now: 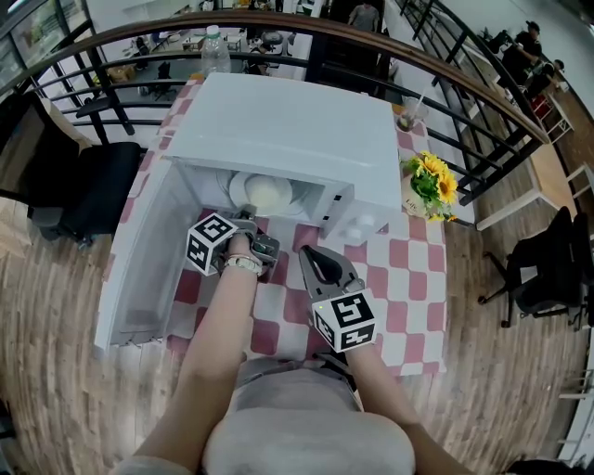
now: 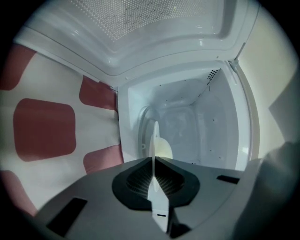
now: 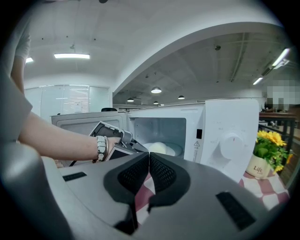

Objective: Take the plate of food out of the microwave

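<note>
Left gripper, the nearer, with jaws pinching the near rim of the plate lying inside the open microwave; right gripper, jaws pressed together on nothing, hangs back over the bench.

Red/white checked cloth over counter. Potted sunflowers at R side, cup w/ straw behind them. Bottle at far edge. Railing beyond.

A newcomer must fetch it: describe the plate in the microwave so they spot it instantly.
On the red-and-white checked tablecloth stands a boxy white microwave, door open. Inside lies a round white plate bearing a pale rounded mound of food. It is the only dish there, its rim pinched by the fingers of the left gripper.
</note>
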Demonstrator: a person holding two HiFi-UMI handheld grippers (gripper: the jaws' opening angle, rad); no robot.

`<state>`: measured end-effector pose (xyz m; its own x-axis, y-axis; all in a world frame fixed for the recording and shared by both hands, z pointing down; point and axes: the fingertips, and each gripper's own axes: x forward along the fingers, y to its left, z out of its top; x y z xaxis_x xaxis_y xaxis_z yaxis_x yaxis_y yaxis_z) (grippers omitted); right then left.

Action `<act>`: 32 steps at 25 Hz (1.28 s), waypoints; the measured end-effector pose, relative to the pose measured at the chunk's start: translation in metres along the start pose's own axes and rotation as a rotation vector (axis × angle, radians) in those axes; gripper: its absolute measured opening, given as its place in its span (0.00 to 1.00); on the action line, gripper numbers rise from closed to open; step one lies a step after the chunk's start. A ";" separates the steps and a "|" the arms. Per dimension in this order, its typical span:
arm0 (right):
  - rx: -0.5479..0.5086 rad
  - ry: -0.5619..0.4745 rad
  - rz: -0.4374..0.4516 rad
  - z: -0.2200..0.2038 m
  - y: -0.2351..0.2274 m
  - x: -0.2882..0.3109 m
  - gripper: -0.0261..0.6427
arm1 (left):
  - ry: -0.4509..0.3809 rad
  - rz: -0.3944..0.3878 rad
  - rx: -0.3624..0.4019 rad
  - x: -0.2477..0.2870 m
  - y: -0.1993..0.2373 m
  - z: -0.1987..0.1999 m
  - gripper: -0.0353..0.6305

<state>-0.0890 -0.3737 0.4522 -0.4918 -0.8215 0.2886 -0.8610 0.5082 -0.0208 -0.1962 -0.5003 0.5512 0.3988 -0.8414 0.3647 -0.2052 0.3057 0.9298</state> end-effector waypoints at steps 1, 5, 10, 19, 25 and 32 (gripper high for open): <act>0.000 -0.002 0.000 0.000 0.000 -0.001 0.08 | -0.002 -0.011 0.003 -0.002 -0.001 0.001 0.08; -0.001 -0.011 -0.005 0.002 0.000 -0.003 0.08 | -0.011 -0.051 0.016 -0.009 -0.007 0.004 0.08; -0.008 -0.025 -0.008 0.004 0.001 -0.005 0.08 | -0.015 -0.081 0.013 -0.021 -0.009 0.002 0.08; -0.022 -0.079 -0.043 0.013 -0.003 -0.008 0.08 | -0.001 -0.142 0.035 -0.039 -0.014 -0.006 0.08; -0.049 -0.106 -0.063 0.012 0.000 -0.012 0.07 | 0.007 -0.168 0.049 -0.056 -0.017 -0.012 0.08; -0.069 -0.119 -0.071 0.012 0.005 -0.016 0.07 | 0.014 -0.215 0.073 -0.077 -0.029 -0.021 0.08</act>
<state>-0.0872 -0.3609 0.4364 -0.4457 -0.8786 0.1715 -0.8851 0.4612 0.0622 -0.2027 -0.4349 0.4967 0.4525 -0.8774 0.1595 -0.1780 0.0864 0.9802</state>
